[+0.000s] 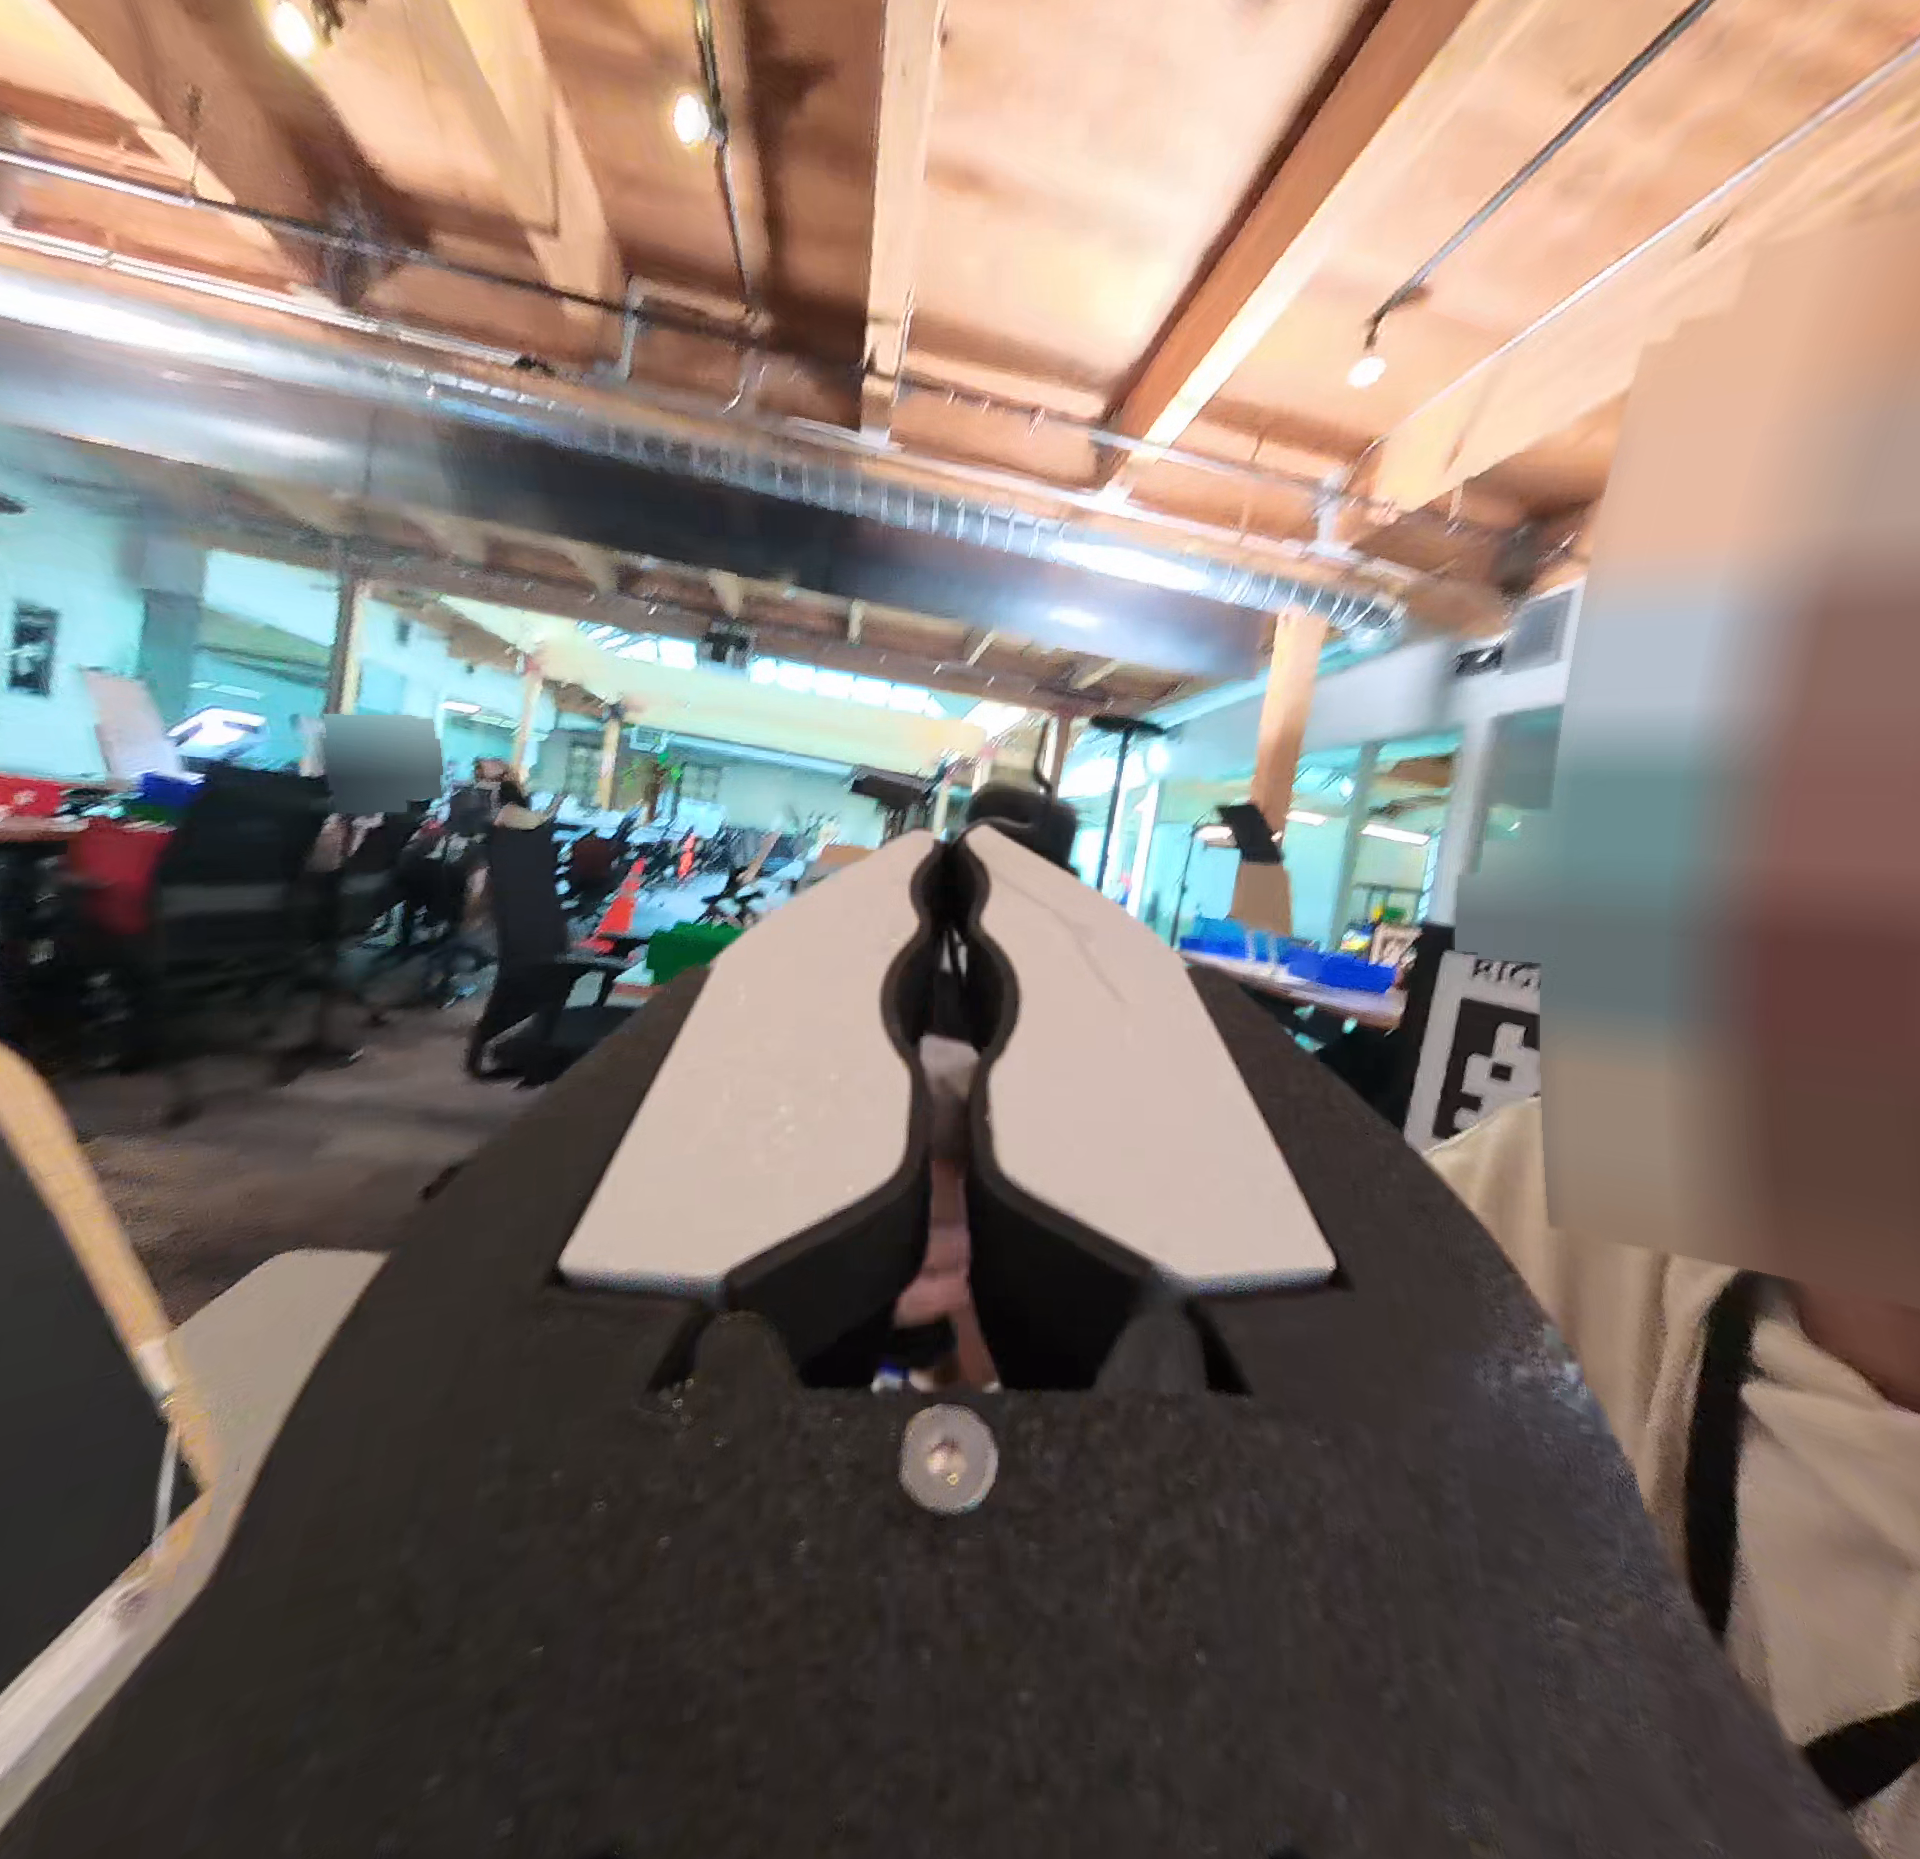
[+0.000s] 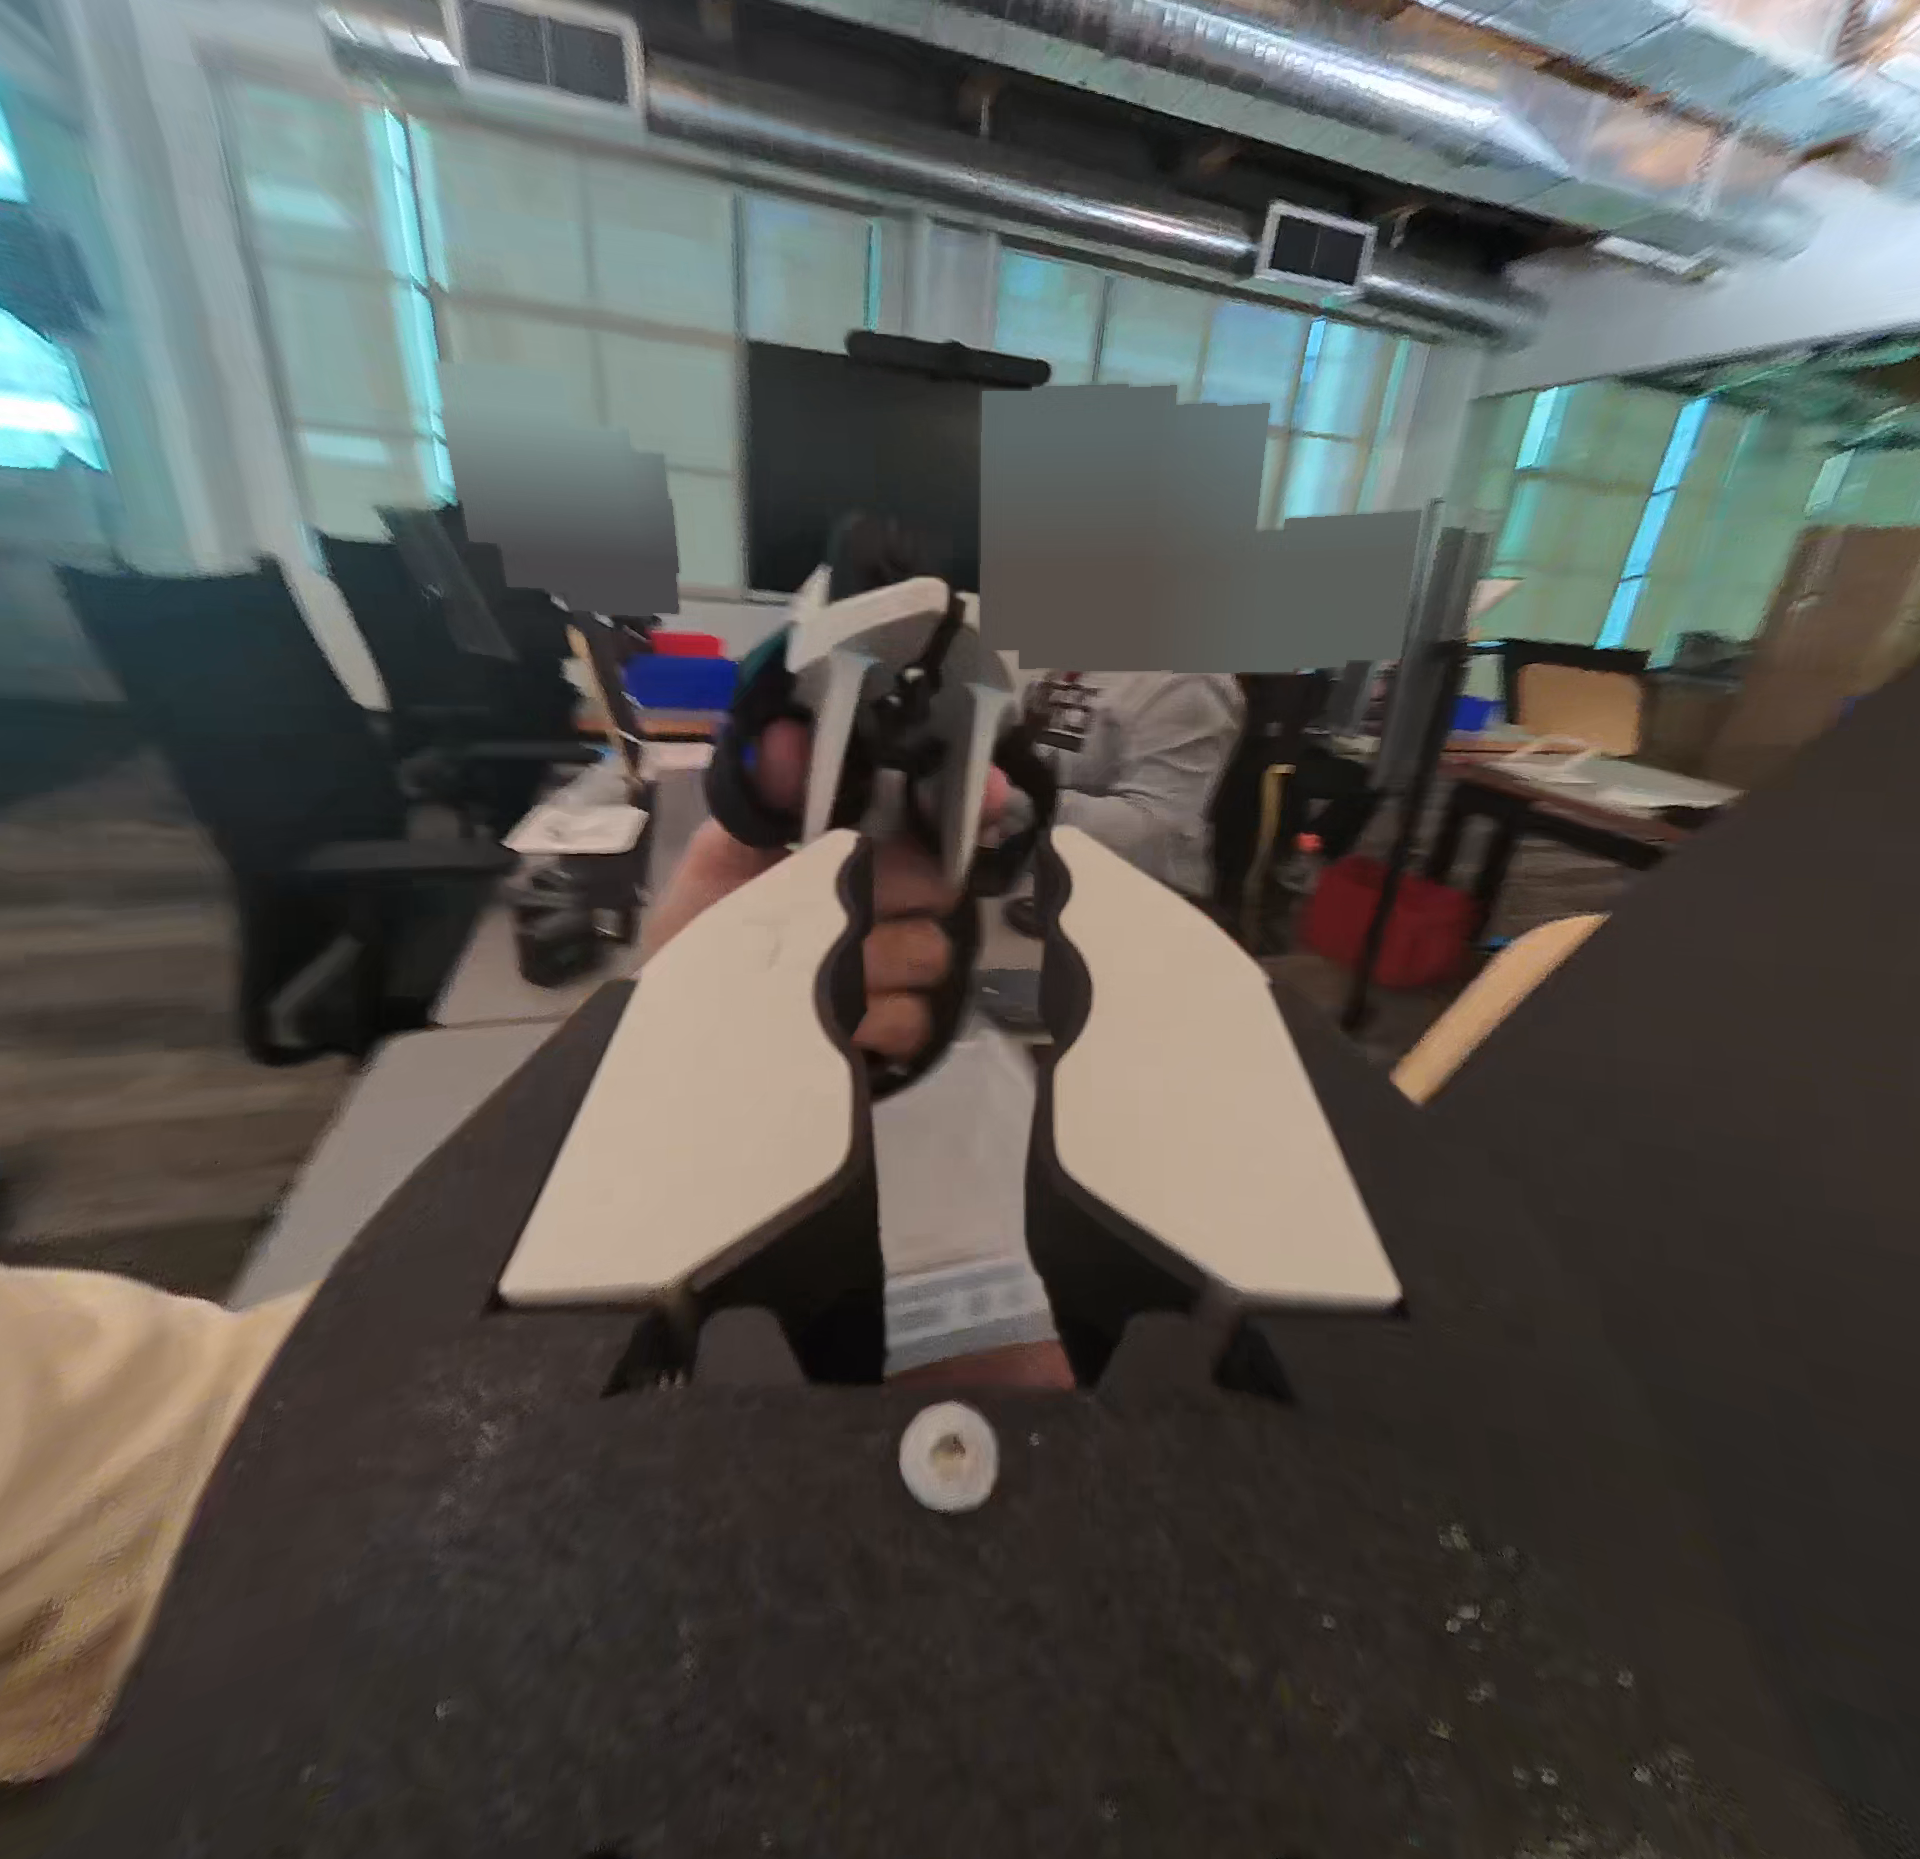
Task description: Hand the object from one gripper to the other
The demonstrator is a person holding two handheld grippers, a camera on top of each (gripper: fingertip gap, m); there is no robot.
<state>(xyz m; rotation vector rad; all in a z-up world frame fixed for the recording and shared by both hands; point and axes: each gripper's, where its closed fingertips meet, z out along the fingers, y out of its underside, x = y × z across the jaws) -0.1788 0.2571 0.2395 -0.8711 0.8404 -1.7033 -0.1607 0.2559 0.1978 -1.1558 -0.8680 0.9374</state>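
Cord (image 1: 948,939), thin, black: pinched between closed left tongs (image 1: 951,848), beyond tips of spread, empty right tongs (image 2: 956,845).

Left gripper (image 1: 954,853) raised toward ceiling beams (image 1: 904,178); duct (image 1: 727,479) crossing beneath them. Person's torso (image 1: 1683,1414) at right, close by. Right gripper (image 2: 951,853) facing the left gripper, a hand (image 2: 904,968) directly below that. Chairs (image 2: 312,770) left; desk (image 2: 1579,801) right, behind.

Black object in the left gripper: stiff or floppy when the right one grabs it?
Probably floppy: the black object shows as thin strands inside the shut left gripper. Likely light too. The open right gripper may catch it poorly.
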